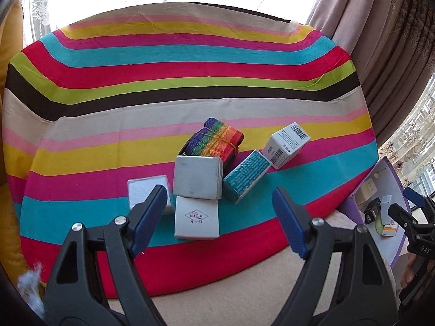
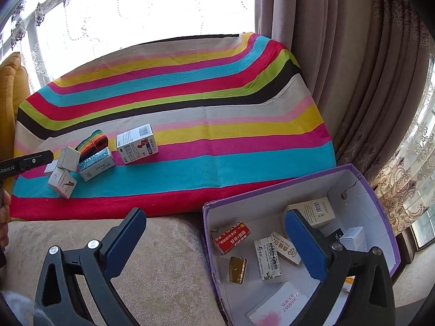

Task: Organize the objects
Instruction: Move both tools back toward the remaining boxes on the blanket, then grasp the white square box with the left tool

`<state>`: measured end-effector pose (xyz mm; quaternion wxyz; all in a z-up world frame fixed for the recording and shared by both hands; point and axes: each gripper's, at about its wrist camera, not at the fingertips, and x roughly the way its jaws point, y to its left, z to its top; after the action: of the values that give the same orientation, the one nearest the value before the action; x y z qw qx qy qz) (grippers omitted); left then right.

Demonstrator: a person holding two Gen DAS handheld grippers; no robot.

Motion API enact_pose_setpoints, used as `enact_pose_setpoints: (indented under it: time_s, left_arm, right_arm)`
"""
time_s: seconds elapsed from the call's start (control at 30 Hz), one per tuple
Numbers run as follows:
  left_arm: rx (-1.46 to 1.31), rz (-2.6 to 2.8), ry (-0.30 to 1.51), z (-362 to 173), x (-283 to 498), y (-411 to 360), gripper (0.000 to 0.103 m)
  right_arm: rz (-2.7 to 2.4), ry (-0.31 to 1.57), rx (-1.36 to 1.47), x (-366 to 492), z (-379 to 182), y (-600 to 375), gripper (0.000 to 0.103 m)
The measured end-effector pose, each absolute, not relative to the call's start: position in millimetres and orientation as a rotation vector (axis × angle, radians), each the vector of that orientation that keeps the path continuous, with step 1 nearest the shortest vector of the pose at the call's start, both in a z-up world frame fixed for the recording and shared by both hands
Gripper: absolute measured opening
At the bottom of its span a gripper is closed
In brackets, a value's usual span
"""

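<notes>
On the striped cloth (image 1: pixel 108 68) lies a small cluster: a rainbow strap roll (image 1: pixel 214 138), a grey box (image 1: pixel 197 178), a white box with a red logo (image 1: pixel 196 221), a teal box (image 1: pixel 246 175) and a white barcode box (image 1: pixel 286 145). My left gripper (image 1: pixel 218 193) hovers open just in front of the cluster with nothing between its fingers; its left finger partly hides another small white box (image 1: pixel 144 190). My right gripper (image 2: pixel 214 214) stands open and empty over the near left corner of the purple box (image 2: pixel 375 190).
The purple box holds several small packs, among them a red one (image 2: pixel 232 237) and a gold one (image 2: pixel 238 269). It rests on a beige cushion (image 2: pixel 163 258) at the cloth's near right. Curtains (image 2: pixel 353 81) hang at the right, and a yellow cushion (image 2: pixel 16 81) sits far left.
</notes>
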<state>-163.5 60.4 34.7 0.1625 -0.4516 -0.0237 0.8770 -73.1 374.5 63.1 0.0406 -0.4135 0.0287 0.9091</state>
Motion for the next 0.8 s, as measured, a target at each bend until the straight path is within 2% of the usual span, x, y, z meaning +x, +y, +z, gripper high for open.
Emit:
enact_pose_setpoints:
  time_s: [0.4,0.5,0.67,0.8]
  left_arm:
    - [-1.37,2.45,-0.051,10,-200,62,0.063]
    - [-1.373,2.431,-0.053,4,-201,63,0.05]
    - [-1.296,2.466,-0.086,9,-194,56,0.049]
    - [-1.123,2.567,-0.149,23,-176,41,0.049]
  right_arm:
    - [2.856,-0.013,-1.294,-115,62,337,0.103]
    - [2.877,-0.051,-1.315,-127,59,326,0.103]
    - [2.921,-0.107,-1.342,-148,53,307,0.103]
    - [2.98,-0.177,-1.359,-164,49,290,0.103]
